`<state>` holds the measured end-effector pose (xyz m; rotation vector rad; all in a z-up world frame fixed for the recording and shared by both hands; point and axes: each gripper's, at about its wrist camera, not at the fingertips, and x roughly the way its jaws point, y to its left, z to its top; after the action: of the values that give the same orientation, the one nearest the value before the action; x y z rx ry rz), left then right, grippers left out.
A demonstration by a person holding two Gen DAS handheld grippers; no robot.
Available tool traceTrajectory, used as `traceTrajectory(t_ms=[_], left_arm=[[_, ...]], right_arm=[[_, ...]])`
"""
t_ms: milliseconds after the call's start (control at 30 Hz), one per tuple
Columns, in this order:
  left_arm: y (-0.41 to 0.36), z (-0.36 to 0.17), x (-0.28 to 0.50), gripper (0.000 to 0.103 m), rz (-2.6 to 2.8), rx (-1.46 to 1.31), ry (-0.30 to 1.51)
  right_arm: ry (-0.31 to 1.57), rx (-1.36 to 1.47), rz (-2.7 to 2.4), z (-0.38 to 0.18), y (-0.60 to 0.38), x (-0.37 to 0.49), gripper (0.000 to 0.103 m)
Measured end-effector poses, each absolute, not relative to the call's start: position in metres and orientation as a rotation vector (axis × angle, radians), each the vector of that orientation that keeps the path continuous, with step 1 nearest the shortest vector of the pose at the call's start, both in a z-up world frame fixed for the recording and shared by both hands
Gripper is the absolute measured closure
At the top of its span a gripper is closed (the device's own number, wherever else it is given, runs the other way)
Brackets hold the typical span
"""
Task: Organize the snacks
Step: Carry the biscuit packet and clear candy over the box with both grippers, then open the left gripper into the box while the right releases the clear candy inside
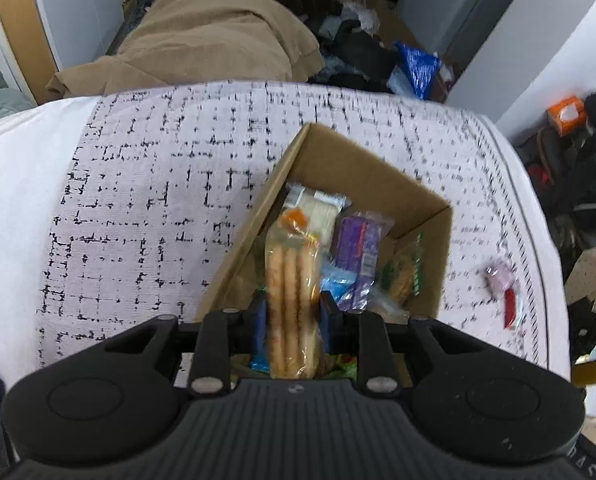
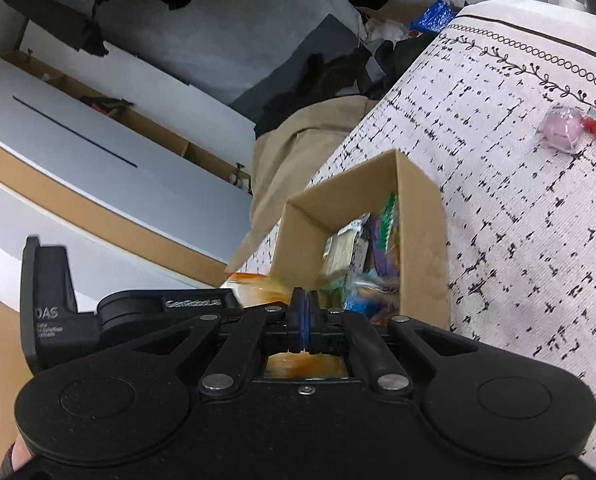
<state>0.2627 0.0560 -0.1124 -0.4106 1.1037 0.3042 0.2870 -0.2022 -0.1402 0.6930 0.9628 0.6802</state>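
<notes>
Biscuits [image 1: 291, 296] show only from left tool [image 1: 291, 316].

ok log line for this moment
left gripper: shut on clear cracker packet | over brown cardboard box | right gripper: shut, empty

Setting: lived-in home room. Evidence: patterned tablecloth [image 1: 157, 184] over the table, tan blanket [image 1: 201, 36] heaped beyond its far edge, dark clothes pile [image 1: 350, 44], white wardrobe panels [image 2: 97, 148] alongside.
</notes>
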Motion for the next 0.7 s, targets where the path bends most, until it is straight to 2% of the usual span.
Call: traceTrajectory(t_ms=[133,233,300,433,500,633,700], left_arm=[[0.062,-0.118,0.264,0.073,0.281,-0.425,1.149],[0.066,-0.116,0.262,0.064,0.273,-0.426,1.141],[0.069,-0.113,0.262,0.055,0.273,-0.428,1.134],[0.070,-0.110,0.263,0.049,0.258,-0.427,1.128],[0.069,-0.109,0.264,0.043,0.252,-0.424,1.130],[0.064,-0.106,0.266,0.033,0.240,-0.424,1.113],[0.059,-0.105,0.268,0.027,0.236,-0.418,1.103]], right_arm=[[0.991,0.662,0.679,-0.140,-0.189,0.282,0.103],[1.008,0.653,0.661,-0.140,-0.187,0.282,0.102],[1.010,0.650,0.641,-0.139,-0.189,0.282,0.097],[0.994,0.652,0.594,-0.137,-0.200,0.283,0.095],[0.987,0.652,0.562,-0.137,-0.209,0.283,0.085],[0.957,0.642,0.493,-0.136,-0.230,0.284,0.077],[0.943,0.642,0.462,-0.135,-0.241,0.285,0.067]])
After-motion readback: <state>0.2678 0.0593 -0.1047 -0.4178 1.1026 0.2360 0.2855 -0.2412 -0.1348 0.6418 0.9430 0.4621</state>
